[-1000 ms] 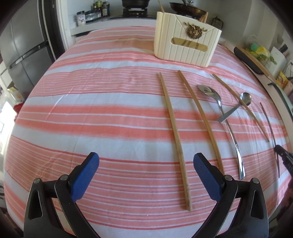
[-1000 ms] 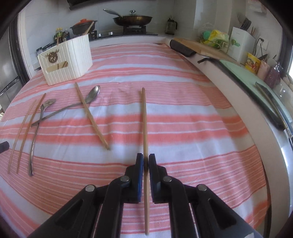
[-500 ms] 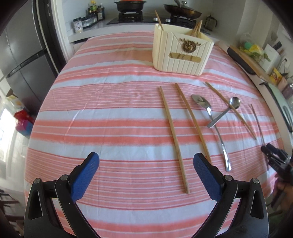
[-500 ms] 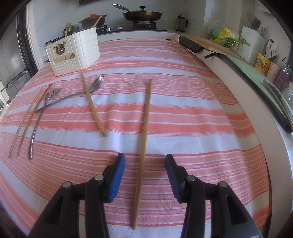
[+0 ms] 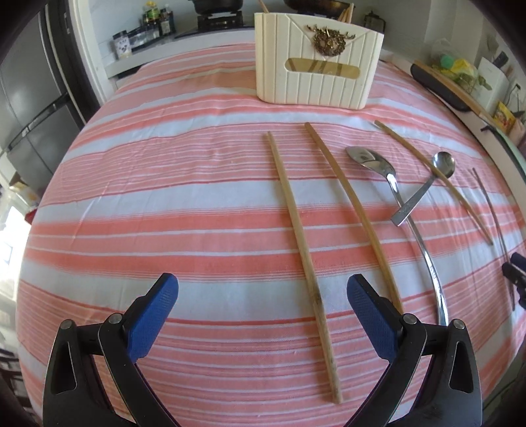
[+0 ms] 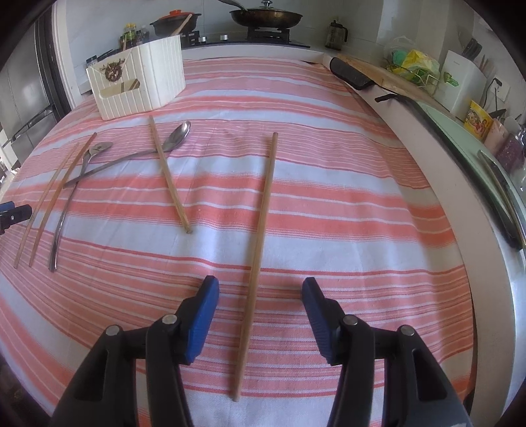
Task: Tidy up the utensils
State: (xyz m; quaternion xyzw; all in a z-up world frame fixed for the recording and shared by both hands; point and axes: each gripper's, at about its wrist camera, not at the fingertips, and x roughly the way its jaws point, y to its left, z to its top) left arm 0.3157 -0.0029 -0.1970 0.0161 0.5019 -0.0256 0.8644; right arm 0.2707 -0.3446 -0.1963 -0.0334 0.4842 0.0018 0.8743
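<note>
A wooden chopstick [image 6: 263,230] lies flat on the striped cloth, running away from me between the fingers of my right gripper [image 6: 260,289]. Its jaws are opening and the blue pads stand clear of the stick. My left gripper [image 5: 263,289] is open and low over the cloth, with the near end of another chopstick [image 5: 304,246] between its fingers and untouched. A second chopstick [image 5: 351,203], a large spoon [image 5: 371,159], a small spoon [image 5: 443,164] and a third chopstick [image 5: 466,203] lie to the right. A cream ribbed utensil holder [image 5: 315,65] stands at the back with sticks in it.
The pink and white striped cloth [image 6: 345,197] covers the whole table. A counter edge with a dark board [image 6: 351,77], a knife block and jars runs along the right. Behind are a stove with pans [image 6: 266,16] and a fridge [image 5: 29,108] on the left.
My right gripper went from shut on the chopstick to open, and the stick now lies loose on the cloth. My left gripper drew back, then came in close over the chopsticks again.
</note>
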